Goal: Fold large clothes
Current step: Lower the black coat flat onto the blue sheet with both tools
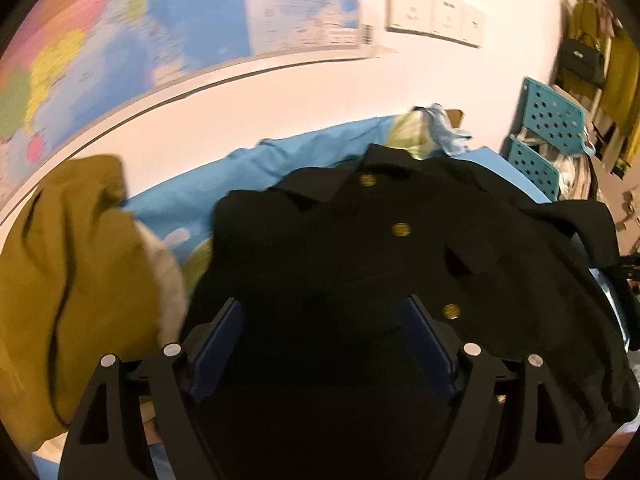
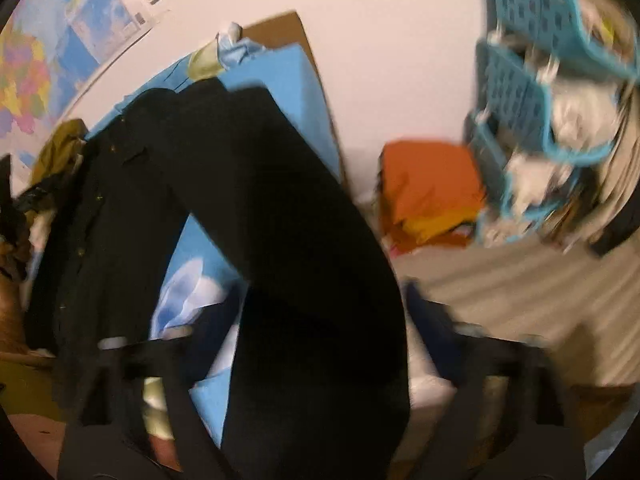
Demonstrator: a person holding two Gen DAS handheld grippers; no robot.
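Note:
A black jacket (image 1: 360,248) with gold buttons lies spread front-up on the blue bed sheet (image 1: 256,176), collar towards the wall. My left gripper (image 1: 322,300) hovers open over its lower front, with nothing pinched between the pads. In the right wrist view the jacket's body (image 2: 120,200) lies at the left and one long black sleeve (image 2: 304,240) runs down from the shoulder. The sleeve passes between the fingers of my right gripper (image 2: 320,308) and fills the gap. That view is blurred, so whether the pads press on the sleeve is unclear.
An olive garment (image 1: 72,260) is heaped to the left of the jacket. Turquoise perforated baskets (image 1: 552,120) stand at the right beyond the bed, with orange cloth (image 2: 428,176) on the floor. A map (image 1: 160,20) hangs on the white wall.

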